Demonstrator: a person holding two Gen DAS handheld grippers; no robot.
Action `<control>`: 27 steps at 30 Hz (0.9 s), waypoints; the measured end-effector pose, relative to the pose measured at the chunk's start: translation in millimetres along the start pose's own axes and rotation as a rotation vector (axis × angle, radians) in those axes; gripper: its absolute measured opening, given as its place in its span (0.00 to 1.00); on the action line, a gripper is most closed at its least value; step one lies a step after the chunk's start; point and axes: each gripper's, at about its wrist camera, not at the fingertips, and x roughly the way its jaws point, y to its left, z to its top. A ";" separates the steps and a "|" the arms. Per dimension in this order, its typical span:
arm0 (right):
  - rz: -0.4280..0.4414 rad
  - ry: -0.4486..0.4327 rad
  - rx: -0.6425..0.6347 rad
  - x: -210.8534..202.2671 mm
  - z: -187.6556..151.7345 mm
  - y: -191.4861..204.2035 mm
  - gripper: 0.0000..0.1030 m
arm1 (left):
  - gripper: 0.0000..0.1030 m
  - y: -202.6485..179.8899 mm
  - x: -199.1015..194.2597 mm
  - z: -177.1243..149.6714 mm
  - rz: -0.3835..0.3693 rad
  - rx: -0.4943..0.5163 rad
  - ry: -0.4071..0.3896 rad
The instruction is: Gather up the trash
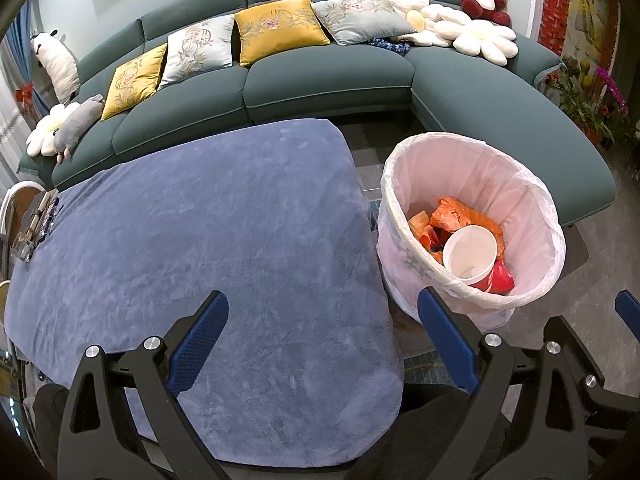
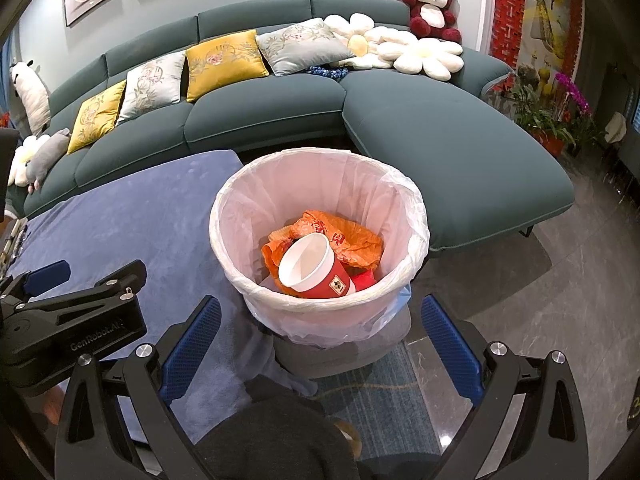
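Looks close to finished, judging by what lies where. Ahead of the right gripper (image 2: 320, 344), just beyond its spread fingertips: the trash bin (image 2: 320, 308), lined with a pale bag, standing on a low grey stool beside the table. Inside it already: a red paper cup (image 2: 312, 270) tipped on its side with its white mouth facing the jaws, crumpled orange wrappers (image 2: 340, 236) behind and beneath it, a scrap of red packaging to the cup's right.

Right jaws released, wide apart, nothing between them. Same for the left gripper (image 1: 324, 344): fingers splayed, empty, hovering over the near end of the blue tablecloth (image 1: 200, 240).

Ahead of the left jaws, only bare plush cloth. No litter to be seen on it. Far off to their left, at the table's edge, a clear tray of small items (image 1: 36, 220), too blurred to call rubbish or not.

Left to do, at a guess: little or nothing, unless trash lies outside both views.
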 end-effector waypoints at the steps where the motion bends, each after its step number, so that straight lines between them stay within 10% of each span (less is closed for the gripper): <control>1: -0.001 0.000 -0.001 0.1 0.2 0.0 0.94 | 0.89 0.0 0.6 0.0 0.000 0.000 0.000; 27: 0.002 0.003 -0.015 2.6 -3.9 6.0 0.94 | 0.89 8.5 3.3 -2.5 -0.006 -0.027 0.014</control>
